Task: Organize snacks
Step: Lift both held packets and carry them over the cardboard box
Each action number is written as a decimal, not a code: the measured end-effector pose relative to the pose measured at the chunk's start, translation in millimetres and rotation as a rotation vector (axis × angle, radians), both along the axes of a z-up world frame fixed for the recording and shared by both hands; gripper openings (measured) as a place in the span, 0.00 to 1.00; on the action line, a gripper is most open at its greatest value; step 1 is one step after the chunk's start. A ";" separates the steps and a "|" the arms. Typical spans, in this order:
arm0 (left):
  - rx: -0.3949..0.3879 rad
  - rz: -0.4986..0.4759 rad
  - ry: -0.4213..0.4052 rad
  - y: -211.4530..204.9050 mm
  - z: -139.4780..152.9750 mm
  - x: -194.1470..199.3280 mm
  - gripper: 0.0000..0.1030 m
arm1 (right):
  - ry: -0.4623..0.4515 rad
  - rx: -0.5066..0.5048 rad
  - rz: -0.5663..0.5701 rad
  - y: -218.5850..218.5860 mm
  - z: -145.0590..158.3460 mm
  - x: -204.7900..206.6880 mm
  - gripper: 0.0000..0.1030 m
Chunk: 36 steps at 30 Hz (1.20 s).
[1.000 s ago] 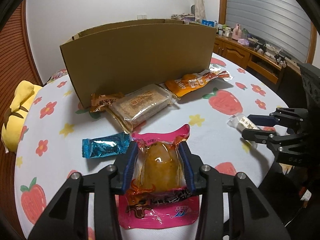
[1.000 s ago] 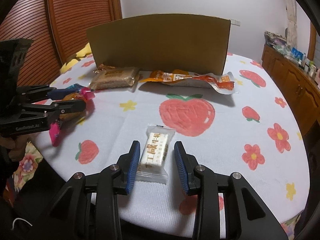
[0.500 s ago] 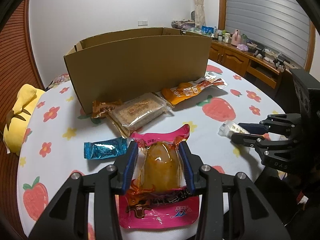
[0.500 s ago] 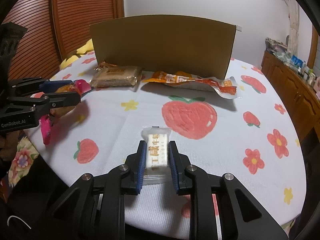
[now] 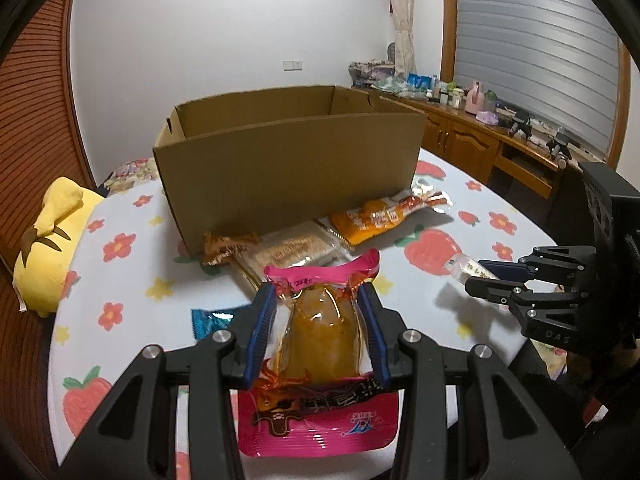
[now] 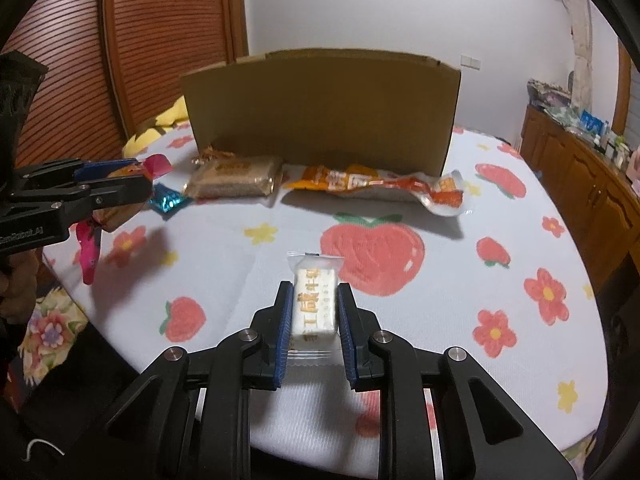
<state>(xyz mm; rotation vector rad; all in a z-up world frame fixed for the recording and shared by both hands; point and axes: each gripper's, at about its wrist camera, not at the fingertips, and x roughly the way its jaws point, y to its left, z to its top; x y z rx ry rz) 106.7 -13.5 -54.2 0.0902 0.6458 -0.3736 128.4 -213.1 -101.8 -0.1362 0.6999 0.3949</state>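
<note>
1. The left gripper (image 5: 318,332) is closed on a pink-edged snack pouch (image 5: 320,344): its blue-padded fingers (image 5: 261,334) press the clear middle of the pouch from both sides, over an orange-brown piece of food. In the right wrist view the pouch hangs clear above the worktop (image 6: 440,320).
2. The right gripper (image 6: 312,320) is closed narrowly on a small white candy bar (image 6: 314,306) in a clear wrapper. Its fingers (image 6: 283,320) touch both long sides of the bar, whose far end sticks out past the fingertips. In the left wrist view the bar is off the cloth, with its shadow below it.
3. The worktop is round, with a white cloth printed with strawberries and flowers.
4. A blue foil candy (image 5: 210,320) lies on the cloth just beyond the left gripper, partly hidden behind it.
5. Farther back, a pale rectangular biscuit pack (image 6: 234,176) lies flat, with a small brown wrapper (image 5: 226,248) at its left end, close against the box.
6. To the right of the biscuit pack lies a long orange snack packet (image 6: 376,186); its red and silver end reaches past the box's right corner.
7. Behind these stands an open cardboard box (image 5: 288,168), upright, its near wall just beside the row of snacks. What is inside it cannot be told.
8. A yellow plush toy (image 5: 52,240) rests at the worktop's far left edge.
</note>
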 end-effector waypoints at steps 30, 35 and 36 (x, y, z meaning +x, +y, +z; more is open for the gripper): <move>-0.019 0.088 -0.095 36.9 49.2 37.9 0.40 | -0.117 0.004 0.038 8.0 55.9 27.4 0.19; -0.011 0.084 -0.105 31.4 55.5 53.9 0.40 | -0.142 0.009 0.055 12.8 68.6 45.1 0.19; -0.010 0.084 -0.107 30.2 57.2 58.3 0.40 | -0.148 0.012 0.058 13.9 71.9 50.5 0.19</move>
